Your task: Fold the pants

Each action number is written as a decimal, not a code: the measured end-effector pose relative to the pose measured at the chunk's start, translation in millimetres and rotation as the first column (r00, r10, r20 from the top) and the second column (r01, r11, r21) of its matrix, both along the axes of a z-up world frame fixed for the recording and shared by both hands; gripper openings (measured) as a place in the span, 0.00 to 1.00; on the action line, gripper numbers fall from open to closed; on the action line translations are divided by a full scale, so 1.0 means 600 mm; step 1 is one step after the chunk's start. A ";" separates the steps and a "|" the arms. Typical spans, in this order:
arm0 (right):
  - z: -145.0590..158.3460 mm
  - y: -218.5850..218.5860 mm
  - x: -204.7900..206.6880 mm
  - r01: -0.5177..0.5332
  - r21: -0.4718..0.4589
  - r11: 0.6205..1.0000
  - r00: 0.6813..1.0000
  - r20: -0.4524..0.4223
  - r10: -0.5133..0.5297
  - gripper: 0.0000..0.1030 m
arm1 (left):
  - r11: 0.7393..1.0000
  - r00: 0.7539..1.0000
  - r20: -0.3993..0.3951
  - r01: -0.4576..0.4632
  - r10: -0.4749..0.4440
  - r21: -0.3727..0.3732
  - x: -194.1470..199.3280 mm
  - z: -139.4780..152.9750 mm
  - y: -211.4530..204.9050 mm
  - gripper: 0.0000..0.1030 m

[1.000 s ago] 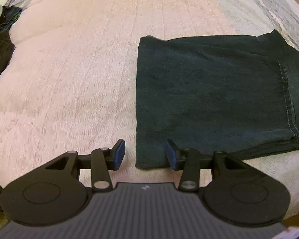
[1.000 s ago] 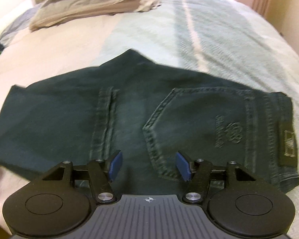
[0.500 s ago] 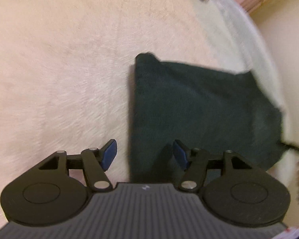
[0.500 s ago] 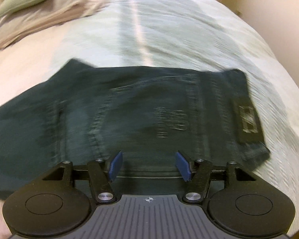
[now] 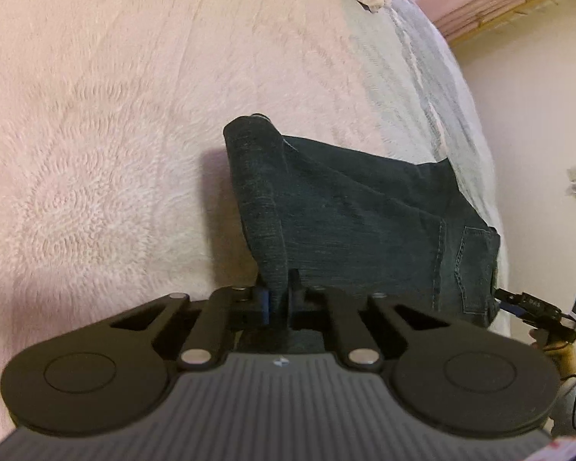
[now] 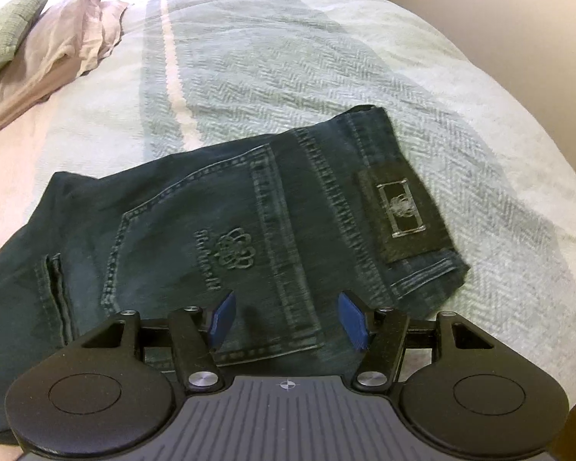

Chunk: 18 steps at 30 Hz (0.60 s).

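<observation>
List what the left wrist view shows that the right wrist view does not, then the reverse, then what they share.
Left wrist only: the left gripper shut on a raised fold of the dark blue denim pants, over a fuzzy pink blanket.

Right wrist only: the open right gripper above the stitched back pocket, the rectangular waistband patch, and a green pillow.

Both: the pants lying on the pale herringbone bedspread.

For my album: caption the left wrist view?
Left hand-held gripper pinching a fold of dark jeans on a pink bedspread.
</observation>
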State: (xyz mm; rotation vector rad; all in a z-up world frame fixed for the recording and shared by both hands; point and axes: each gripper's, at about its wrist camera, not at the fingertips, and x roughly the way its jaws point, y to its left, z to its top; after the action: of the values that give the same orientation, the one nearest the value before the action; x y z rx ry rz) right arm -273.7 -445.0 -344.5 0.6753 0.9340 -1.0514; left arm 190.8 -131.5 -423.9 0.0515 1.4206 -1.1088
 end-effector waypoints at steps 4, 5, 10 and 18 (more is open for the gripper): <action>0.019 -0.039 -0.033 0.004 -0.014 1.000 1.000 -0.019 -0.004 0.55 | 0.998 0.995 0.085 -0.050 0.046 0.038 -0.053 0.092 -0.021 0.04; 0.027 -0.052 -0.044 0.005 -0.019 1.000 1.000 -0.025 -0.006 0.55 | 0.997 0.994 0.095 -0.063 0.059 0.039 -0.070 0.116 -0.030 0.04; 0.068 -0.126 -0.102 -0.081 -0.023 0.996 0.996 -0.045 0.079 0.55 | 0.989 0.974 0.203 -0.118 0.097 0.091 -0.195 0.232 -0.108 0.03; 0.120 -0.270 -0.203 -0.239 0.015 0.971 0.970 0.033 0.239 0.55 | 0.975 0.943 0.302 -0.186 0.142 0.120 -0.450 0.385 -0.288 0.03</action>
State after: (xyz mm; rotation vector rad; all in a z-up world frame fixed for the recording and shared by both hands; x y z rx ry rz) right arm -395.3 -606.9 -272.7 0.5764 0.9730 -0.8171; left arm -79.0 -304.0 -192.8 0.1915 1.2134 -0.8193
